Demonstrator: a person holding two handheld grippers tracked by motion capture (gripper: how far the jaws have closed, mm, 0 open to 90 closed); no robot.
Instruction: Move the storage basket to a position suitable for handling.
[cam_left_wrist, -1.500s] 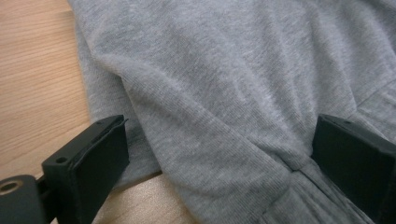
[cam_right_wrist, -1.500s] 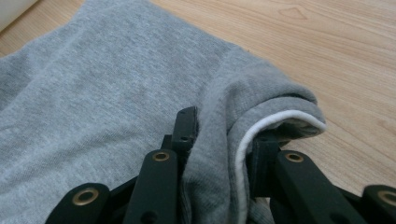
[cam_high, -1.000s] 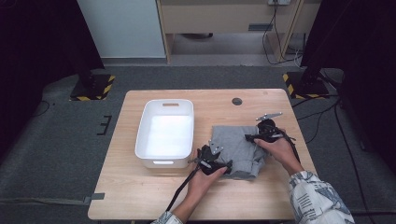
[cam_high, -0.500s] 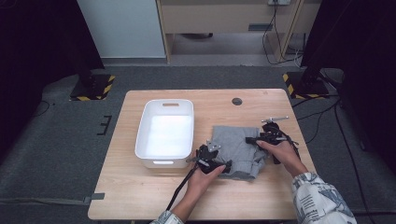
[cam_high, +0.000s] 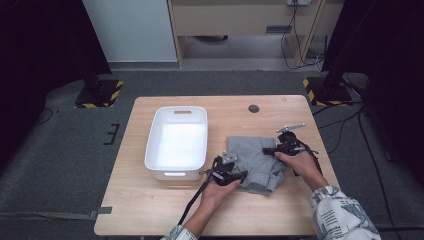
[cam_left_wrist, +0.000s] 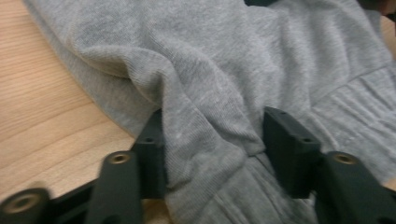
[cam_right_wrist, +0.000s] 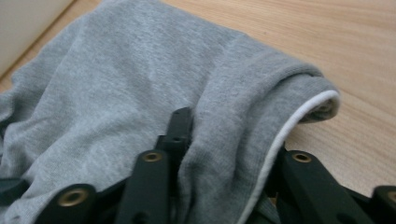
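A crumpled grey garment (cam_high: 252, 159) lies on the wooden table (cam_high: 280, 210), right of centre. My left gripper (cam_high: 240, 176) sits at its near left edge. In the left gripper view its jaws have just been closing, and my left gripper (cam_left_wrist: 212, 140) pinches a raised fold of the garment (cam_left_wrist: 210, 70) between both pads. My right gripper (cam_high: 268, 150) is at the garment's right edge. Its jaws have also just been closing. In the right gripper view my right gripper (cam_right_wrist: 229, 144) squeezes a ridge of the garment (cam_right_wrist: 116, 93), and the white-lined hem drapes over one jaw.
A white plastic tub (cam_high: 152, 145) stands to the left of the garment, close to the left hand. A small dark round fitting (cam_high: 254, 108) sits near the table's far edge. Bare wood lies in front of and behind the garment.
The right hand has eased slightly toward the garment's right edge. The left hand has stayed put. The cloth between the two grippers looks a little more gathered.
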